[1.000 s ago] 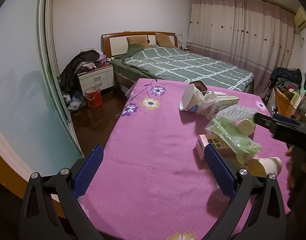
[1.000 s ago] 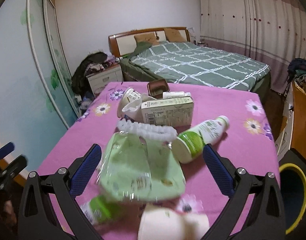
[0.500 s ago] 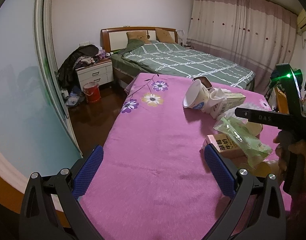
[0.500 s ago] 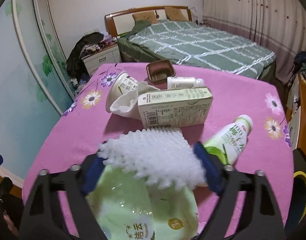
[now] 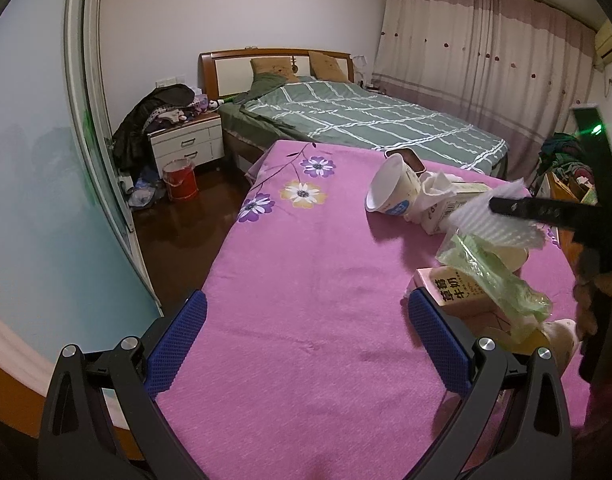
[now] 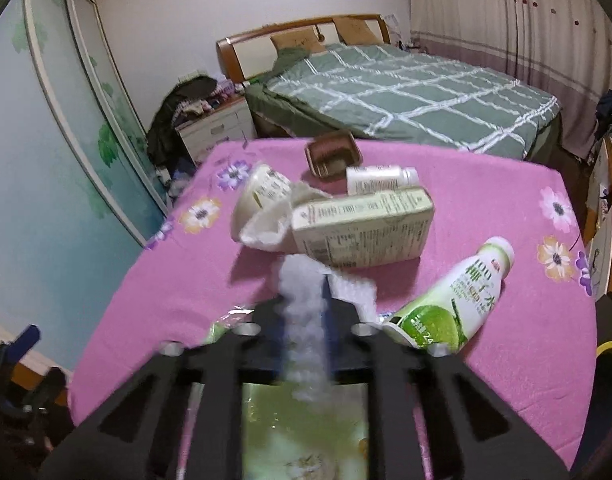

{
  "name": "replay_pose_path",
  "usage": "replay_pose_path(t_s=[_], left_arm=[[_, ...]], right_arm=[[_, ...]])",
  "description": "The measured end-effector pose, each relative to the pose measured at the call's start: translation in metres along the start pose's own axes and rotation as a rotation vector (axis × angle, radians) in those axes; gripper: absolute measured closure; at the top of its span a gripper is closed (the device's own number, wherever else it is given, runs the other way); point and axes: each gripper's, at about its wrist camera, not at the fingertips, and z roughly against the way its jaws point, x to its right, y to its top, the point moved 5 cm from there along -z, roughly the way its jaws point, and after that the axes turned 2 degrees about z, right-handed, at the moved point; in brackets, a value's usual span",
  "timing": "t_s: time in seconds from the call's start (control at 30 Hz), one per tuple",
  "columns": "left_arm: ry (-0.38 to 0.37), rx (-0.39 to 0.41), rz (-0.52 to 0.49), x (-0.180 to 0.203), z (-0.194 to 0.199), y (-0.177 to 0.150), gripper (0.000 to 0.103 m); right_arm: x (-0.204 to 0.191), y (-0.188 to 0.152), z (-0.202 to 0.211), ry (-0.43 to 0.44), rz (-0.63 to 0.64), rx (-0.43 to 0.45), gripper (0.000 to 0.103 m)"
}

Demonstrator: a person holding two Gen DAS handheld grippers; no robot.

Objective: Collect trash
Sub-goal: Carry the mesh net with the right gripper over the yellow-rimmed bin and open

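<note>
The right gripper is closing on the white foam fruit net above the pink flowered tablecloth — soft stuff, it might slip free or drag the green plastic wrapper. The left gripper stands wide, empty.

The left tongs are showing two matte black arms, each with triangular cut-outs and a pair of round silver screws near the joint. Their fingers are wearing royal blue pads with a fine dimpled texture. The right tongs are showing the same black frame, cut-outs and silver screws, with only slivers of blue pad peeking out. Seen from the left wrist camera, a green light is glowing on their black body.
</note>
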Motion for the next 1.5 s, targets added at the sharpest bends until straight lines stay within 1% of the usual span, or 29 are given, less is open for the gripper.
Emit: replay_pose_path(t_s=[0.23, 0.37, 0.53, 0.63, 0.7, 0.73, 0.9, 1.03, 1.23, 1.3, 1.33, 1.4, 1.43, 1.47, 1.5], left_arm=[[-0.007, 0.002, -0.006, 0.005, 0.0, 0.0, 0.004], [-0.013, 0.007, -0.014, 0.008, 0.002, -0.001, 0.004], [-0.023, 0.009, -0.022, 0.014, 0.003, -0.001, 0.004], [-0.03, 0.01, -0.031, 0.019, 0.005, -0.002, 0.004], [-0.034, 0.011, -0.037, 0.023, 0.006, -0.001, 0.004], [-0.036, 0.011, -0.04, 0.025, 0.007, -0.001, 0.004], [-0.044, 0.014, -0.058, 0.038, 0.009, -0.002, 0.004], [-0.055, 0.012, -0.074, 0.052, 0.01, -0.002, 0.004], [-0.066, 0.01, -0.102, 0.068, 0.014, -0.005, 0.004], [-0.067, 0.012, -0.106, 0.071, 0.016, -0.004, 0.004], [-0.067, 0.013, -0.107, 0.071, 0.017, -0.004, 0.004], [-0.064, 0.014, -0.11, 0.073, 0.018, -0.004, 0.004], [-0.065, 0.013, -0.109, 0.072, 0.018, -0.004, 0.004], [-0.066, 0.013, -0.109, 0.072, 0.018, -0.004, 0.004], [-0.066, 0.013, -0.109, 0.072, 0.018, -0.004, 0.004]], right_arm=[[-0.011, 0.014, 0.06, 0.05, 0.017, 0.126, 0.092], [-0.006, 0.016, 0.091, 0.048, 0.015, 0.178, 0.092], [0.027, 0.007, 0.132, -0.006, -0.028, 0.24, 0.092], [0.063, -0.008, 0.155, -0.084, -0.081, 0.266, 0.091], [0.095, -0.022, 0.172, -0.159, -0.133, 0.282, 0.091], [0.106, -0.028, 0.176, -0.179, -0.151, 0.283, 0.091], [0.19, -0.067, 0.197, -0.331, -0.289, 0.256, 0.091], [0.243, -0.095, 0.194, -0.421, -0.371, 0.206, 0.09], [0.298, -0.133, 0.17, -0.471, -0.456, 0.117, 0.09], [0.305, -0.138, 0.159, -0.48, -0.474, 0.094, 0.09], [0.31, -0.142, 0.155, -0.481, -0.483, 0.082, 0.088], [0.321, -0.149, 0.146, -0.487, -0.502, 0.061, 0.078], [0.324, -0.153, 0.145, -0.493, -0.513, 0.057, 0.063], [0.326, -0.154, 0.143, -0.5, -0.519, 0.059, 0.052], [0.326, -0.155, 0.142, -0.508, -0.521, 0.063, 0.05]])
